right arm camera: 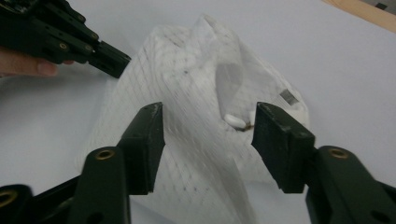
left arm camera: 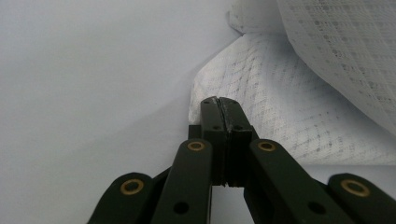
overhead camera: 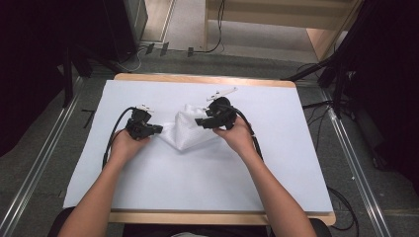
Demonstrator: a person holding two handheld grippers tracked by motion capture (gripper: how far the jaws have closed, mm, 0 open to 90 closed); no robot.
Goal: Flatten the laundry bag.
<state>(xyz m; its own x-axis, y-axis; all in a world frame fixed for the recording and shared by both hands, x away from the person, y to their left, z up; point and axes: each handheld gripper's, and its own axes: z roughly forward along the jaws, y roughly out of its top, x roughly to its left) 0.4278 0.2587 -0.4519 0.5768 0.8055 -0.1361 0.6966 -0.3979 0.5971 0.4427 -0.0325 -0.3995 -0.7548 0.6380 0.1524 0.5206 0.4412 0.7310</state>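
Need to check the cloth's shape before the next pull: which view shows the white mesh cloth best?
The high view: the whole white mesh cloth lies bunched between both hand-held grippers. The right gripper view shows its crumpled folds close up, cropped. The left gripper view shows just the corner by the shut jaws.

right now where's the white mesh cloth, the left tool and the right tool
white mesh cloth (overhead camera: 185,132): high view, on its flat middle part.
left tool (left arm camera: 223,108): left gripper view, at its closed jaw tips, at the cloth's edge.
right tool (right arm camera: 208,122): right gripper view, in the gap between its open jaws.
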